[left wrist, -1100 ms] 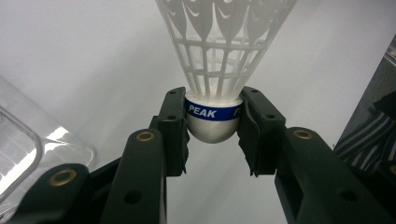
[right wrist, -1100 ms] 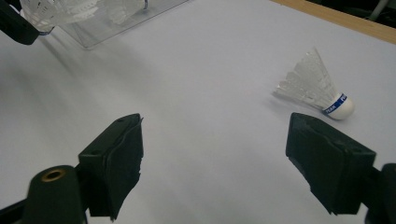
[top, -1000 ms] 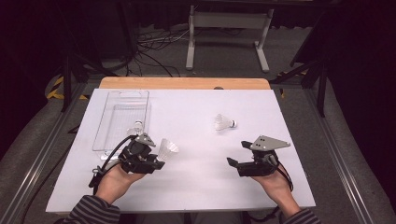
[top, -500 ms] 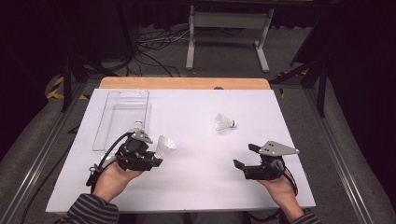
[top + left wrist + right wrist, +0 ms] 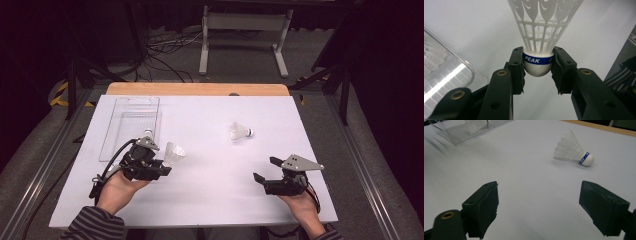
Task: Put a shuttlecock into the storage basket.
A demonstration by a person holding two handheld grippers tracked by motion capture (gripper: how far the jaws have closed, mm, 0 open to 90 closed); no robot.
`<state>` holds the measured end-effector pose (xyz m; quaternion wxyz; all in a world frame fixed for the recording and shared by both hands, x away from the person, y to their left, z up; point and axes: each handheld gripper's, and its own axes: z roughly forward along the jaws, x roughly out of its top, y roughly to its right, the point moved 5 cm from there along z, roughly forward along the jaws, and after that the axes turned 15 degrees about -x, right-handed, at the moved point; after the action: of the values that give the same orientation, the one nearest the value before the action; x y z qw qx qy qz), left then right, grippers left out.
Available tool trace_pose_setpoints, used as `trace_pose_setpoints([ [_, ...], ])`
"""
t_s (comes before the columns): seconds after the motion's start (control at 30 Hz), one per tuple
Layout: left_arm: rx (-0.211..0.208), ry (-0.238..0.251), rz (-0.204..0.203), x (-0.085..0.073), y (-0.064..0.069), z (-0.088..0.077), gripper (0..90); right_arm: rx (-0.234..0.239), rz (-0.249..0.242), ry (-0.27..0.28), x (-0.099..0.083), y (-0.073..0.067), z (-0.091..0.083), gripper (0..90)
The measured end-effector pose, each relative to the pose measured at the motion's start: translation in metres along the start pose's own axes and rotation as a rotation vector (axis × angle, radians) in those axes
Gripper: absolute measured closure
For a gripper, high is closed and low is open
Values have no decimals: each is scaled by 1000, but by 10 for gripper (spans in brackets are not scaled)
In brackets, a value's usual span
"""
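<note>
Left gripper (image 5: 162,167) clamped on a white shuttlecock (image 5: 174,153), pads pressed on either side of its rounded cork at the blue PEAK band (image 5: 537,60), feather skirt fanning away beyond the fingertips. Held just above the white table (image 5: 210,200), near its front left part. Clear plastic tray (image 5: 131,125) lying just beyond and to the left of this gripper, close but apart; inside the tray, a further shuttlecock (image 5: 477,123) seen blurred through the wall in the right gripper view.

Right gripper (image 5: 263,170) wide open and empty, jaws well apart, nothing but bare table between them. Second shuttlecock (image 5: 240,131) lying on its side ahead of this gripper and a little toward the other one, well clear of the fingertips, cork end pointing right in the high view. Striped sleeve (image 5: 95,225) behind the left gripper, at the table's near edge.
</note>
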<state>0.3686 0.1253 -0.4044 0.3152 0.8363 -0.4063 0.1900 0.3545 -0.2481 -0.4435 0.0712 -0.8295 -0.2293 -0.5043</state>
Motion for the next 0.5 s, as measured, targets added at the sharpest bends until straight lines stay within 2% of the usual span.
trace_pose_setpoints([
  [0.33,5,29,-21,1,-5,-10,648,-29,17,42,-7,6,-3,156],
  [0.5,9,43,-32,1,-8,-15,648,-34,36,38,-11,9,-2,156],
])
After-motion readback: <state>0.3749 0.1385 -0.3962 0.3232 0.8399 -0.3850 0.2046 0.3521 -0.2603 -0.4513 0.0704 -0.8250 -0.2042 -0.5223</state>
